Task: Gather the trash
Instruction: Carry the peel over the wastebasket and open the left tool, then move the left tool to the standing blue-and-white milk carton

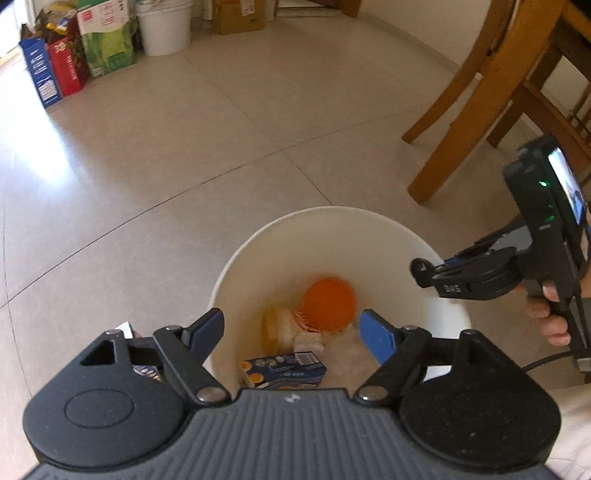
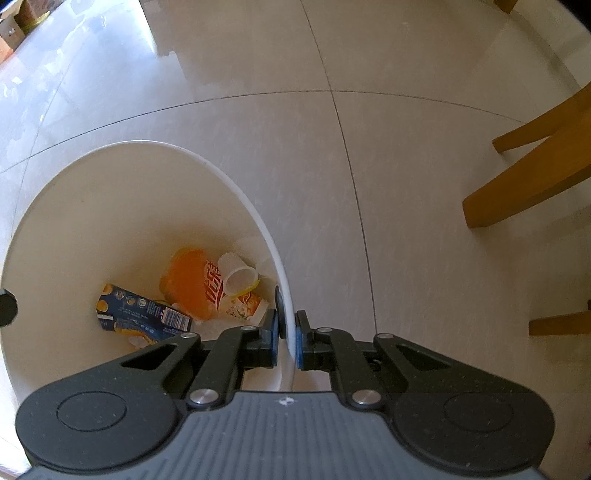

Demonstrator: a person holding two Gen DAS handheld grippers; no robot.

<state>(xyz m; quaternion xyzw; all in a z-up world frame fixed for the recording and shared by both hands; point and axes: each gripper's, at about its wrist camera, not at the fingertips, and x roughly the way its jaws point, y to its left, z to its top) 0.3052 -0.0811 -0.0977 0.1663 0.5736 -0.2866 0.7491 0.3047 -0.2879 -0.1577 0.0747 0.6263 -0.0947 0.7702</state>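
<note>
A white bin (image 1: 332, 214) stands on the tiled floor. Inside lie an orange bottle (image 1: 328, 304), a blue carton (image 1: 284, 371) and crumpled wrappers. My left gripper (image 1: 291, 325) hangs open over the bin's mouth with nothing between its blue pads. My right gripper (image 2: 287, 325) is shut on the bin's (image 2: 147, 144) right rim, one finger inside the wall and one outside. The right wrist view looks down on the orange bottle (image 2: 192, 284), the blue carton (image 2: 144, 314) and a clear plastic cup (image 2: 238, 275). From the left wrist view, the right gripper (image 1: 424, 271) reaches the rim from the right.
Wooden chair legs (image 1: 454, 110) stand on the right, close to the bin, and show again as chair legs (image 2: 524, 188). Cartons (image 1: 59, 66) and a white bucket (image 1: 162, 26) line the far wall. A hand (image 1: 546, 314) holds the right gripper's handle. A printed packet (image 1: 125, 328) peeks from behind my left finger.
</note>
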